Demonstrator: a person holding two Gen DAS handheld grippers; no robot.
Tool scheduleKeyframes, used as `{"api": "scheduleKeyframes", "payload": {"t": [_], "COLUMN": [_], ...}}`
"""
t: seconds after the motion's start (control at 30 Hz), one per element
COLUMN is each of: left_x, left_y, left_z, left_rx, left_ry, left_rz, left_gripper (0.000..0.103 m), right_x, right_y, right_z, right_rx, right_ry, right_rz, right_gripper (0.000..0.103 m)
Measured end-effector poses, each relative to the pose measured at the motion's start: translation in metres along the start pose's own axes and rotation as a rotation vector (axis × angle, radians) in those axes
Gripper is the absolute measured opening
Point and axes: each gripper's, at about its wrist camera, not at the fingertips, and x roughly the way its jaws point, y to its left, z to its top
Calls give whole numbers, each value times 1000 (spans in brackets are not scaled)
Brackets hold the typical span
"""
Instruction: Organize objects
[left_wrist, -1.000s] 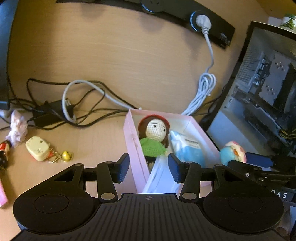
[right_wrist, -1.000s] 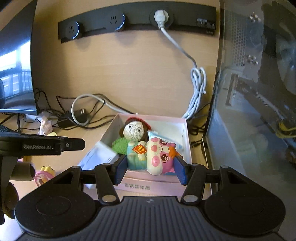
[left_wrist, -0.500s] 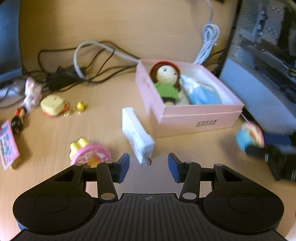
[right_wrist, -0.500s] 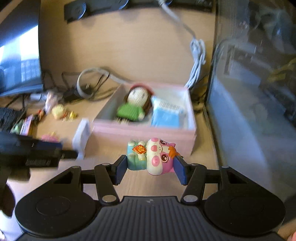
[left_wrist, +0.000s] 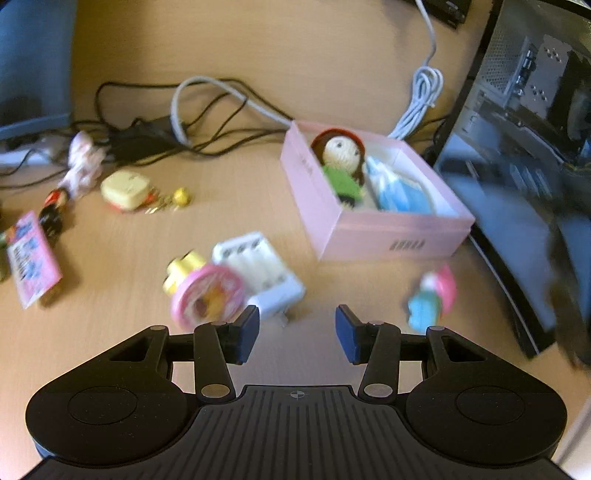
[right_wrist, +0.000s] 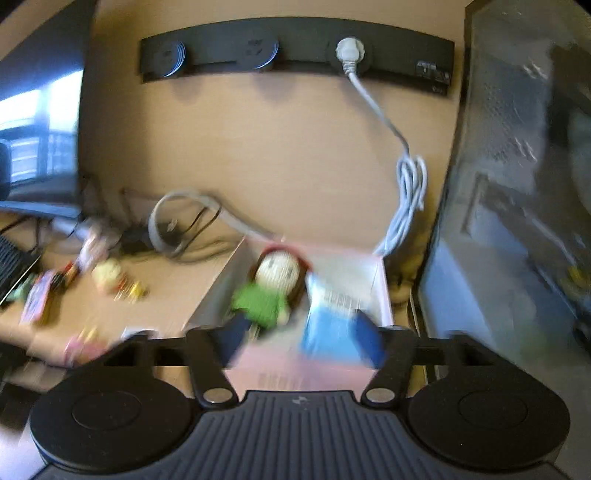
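You are hovering the left gripper (left_wrist: 297, 334), jaws spread and empty, just behind the white charger (left_wrist: 258, 273) and pink round toy (left_wrist: 208, 297), with the pink box (left_wrist: 388, 236) ahead-right. The right gripper (right_wrist: 301, 341) has just been opening its jaws; nothing sits between them, and the pig toy (left_wrist: 432, 295) is lying on the desk beside the box. Next, you are closing on the charger; centre it between the pads first.

Light wooden desk (left_wrist: 258, 66) spreads out ahead of the tongs. Straight beyond them, a black power strip (right_wrist: 295, 51) with a white plug (right_wrist: 349, 50). Right of them, a glass-sided computer case (left_wrist: 524, 110). Far left, a monitor (right_wrist: 37, 122) glows.
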Motion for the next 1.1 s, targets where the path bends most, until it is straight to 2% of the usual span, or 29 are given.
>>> {"api": "scheduleKeyframes", "payload": {"t": [0.1,0.2,0.3,0.37,0.47,0.53,0.6,0.7,0.77,0.9,0.97,1.03,1.1], "left_x": [-17,-34,-46,-47,-43,-43,-44,-47,-48,-49,-51,-54,-57], "left_y": [19,41,59,64,62,58,56,60,62,62,62,65,71], "left_z": [-12,-25,-36,-41,-43,-43,-43,-44,-44,-44,-45,-47,-50], "left_rx": [-33,-94,-164,-199,-210,-190,-181,-194,-202,-195,-193,-196,-220], "left_ry": [10,17,27,39,59,67,64,58,55,55,56,53,51], "left_rz": [24,58,70,69,58,47,38,39,40,38,42,53,66], "left_gripper": [50,49,49,49,49,49,49,49,49,49,49,49,49], "right_x": [19,10,7,17,41,53,50,23,6,12,29,40,34], "right_y": [3,20,32,36,36,34,33,35,35,29,27,28,35], "right_z": [17,5,-29,-52,-74,-81,-79,-61,-41,0,11,15,12], "right_rx": [14,-58,-99,-114,-110,-96,-99,-97,-87,-61,-61,-65,-79], "right_ry": [5,-2,72,152,228,272,279,220,142,4,-3,3,-15], "right_rz": [30,72,117,106,82,59,70,127,157,92,55,22,52], "right_gripper": [83,83,83,83,83,73,57,56,56,58,65,65,65]}}
